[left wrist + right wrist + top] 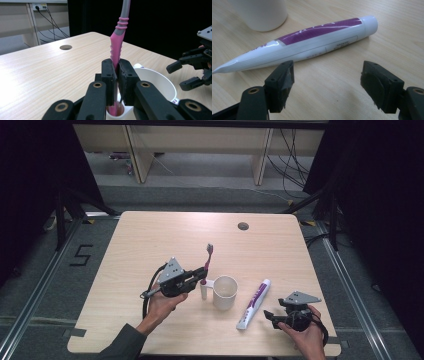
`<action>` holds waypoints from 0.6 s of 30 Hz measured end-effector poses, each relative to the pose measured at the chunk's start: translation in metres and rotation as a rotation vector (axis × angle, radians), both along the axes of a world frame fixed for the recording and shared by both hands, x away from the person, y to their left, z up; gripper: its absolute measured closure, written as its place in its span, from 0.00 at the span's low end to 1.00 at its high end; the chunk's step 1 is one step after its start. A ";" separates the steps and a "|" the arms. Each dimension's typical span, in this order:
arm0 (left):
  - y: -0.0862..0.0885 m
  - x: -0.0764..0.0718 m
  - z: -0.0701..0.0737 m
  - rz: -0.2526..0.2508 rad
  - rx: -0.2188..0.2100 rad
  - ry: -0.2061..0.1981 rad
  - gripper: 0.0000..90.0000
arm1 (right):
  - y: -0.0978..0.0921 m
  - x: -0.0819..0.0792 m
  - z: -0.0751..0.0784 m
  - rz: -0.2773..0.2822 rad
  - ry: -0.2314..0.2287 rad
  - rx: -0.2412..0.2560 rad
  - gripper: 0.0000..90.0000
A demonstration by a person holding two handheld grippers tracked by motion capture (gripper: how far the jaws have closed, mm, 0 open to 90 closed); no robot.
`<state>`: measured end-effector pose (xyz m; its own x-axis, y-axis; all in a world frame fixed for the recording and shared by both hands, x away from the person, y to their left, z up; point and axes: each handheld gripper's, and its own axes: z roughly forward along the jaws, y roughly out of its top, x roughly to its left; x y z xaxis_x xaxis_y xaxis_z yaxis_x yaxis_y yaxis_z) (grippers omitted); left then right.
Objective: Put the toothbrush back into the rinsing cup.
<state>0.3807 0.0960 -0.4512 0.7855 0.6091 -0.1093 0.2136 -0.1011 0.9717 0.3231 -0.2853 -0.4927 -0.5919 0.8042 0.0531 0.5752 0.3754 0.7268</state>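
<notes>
Pink ridged toothbrush (117, 47), plastic, clamped upright in left gripper (201, 274), its lower end in the small side holder (203, 290) of the smooth white cup (225, 292), probably being slotted in. Right gripper (270, 316) gapes wide beside glossy white-and-purple toothpaste tube (312, 41) lying flat, likely next to grasp.

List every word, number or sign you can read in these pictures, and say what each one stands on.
"5": black mark on the grey floor left of the table.
Toothpaste tube: white script on its purple band and small print in an outlined box, both too blurred to read.
White cup and pink toothbrush: no lettering seen.
</notes>
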 end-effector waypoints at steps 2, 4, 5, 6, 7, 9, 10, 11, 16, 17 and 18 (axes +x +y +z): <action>0.002 -0.002 -0.002 0.001 0.004 0.006 0.92 | -0.001 0.001 0.000 0.011 -0.004 -0.011 0.31; 0.003 -0.002 -0.005 -0.005 0.005 0.008 0.92 | 0.000 0.000 -0.001 0.012 0.026 0.015 0.31; 0.005 -0.004 -0.006 -0.002 0.013 0.015 0.92 | -0.001 0.001 -0.001 0.011 -0.008 -0.004 0.31; 0.006 -0.004 -0.007 -0.004 0.015 0.020 0.92 | 0.000 0.000 0.000 0.005 0.024 0.010 0.31; 0.007 -0.005 -0.009 -0.004 0.020 0.019 0.92 | 0.001 -0.001 0.000 0.000 0.026 0.005 0.31; 0.008 -0.004 -0.011 -0.011 0.019 0.029 0.92 | 0.000 0.000 0.000 0.010 0.022 0.006 0.31; 0.009 -0.005 -0.012 -0.003 0.034 0.031 0.92 | 0.000 0.000 0.000 0.007 0.023 0.010 0.31; 0.009 -0.006 -0.013 -0.004 0.036 0.035 0.92 | 0.000 0.000 0.000 0.004 0.026 0.012 0.31; 0.009 -0.006 -0.017 -0.012 0.041 0.045 0.92 | 0.001 -0.002 0.001 -0.022 0.013 0.007 0.31; 0.008 -0.006 -0.018 -0.016 0.041 0.041 0.92 | 0.000 0.000 0.001 -0.007 -0.016 -0.014 0.31; 0.008 -0.006 -0.018 -0.010 0.054 0.045 0.91 | 0.000 0.001 -0.001 0.010 -0.008 -0.005 0.31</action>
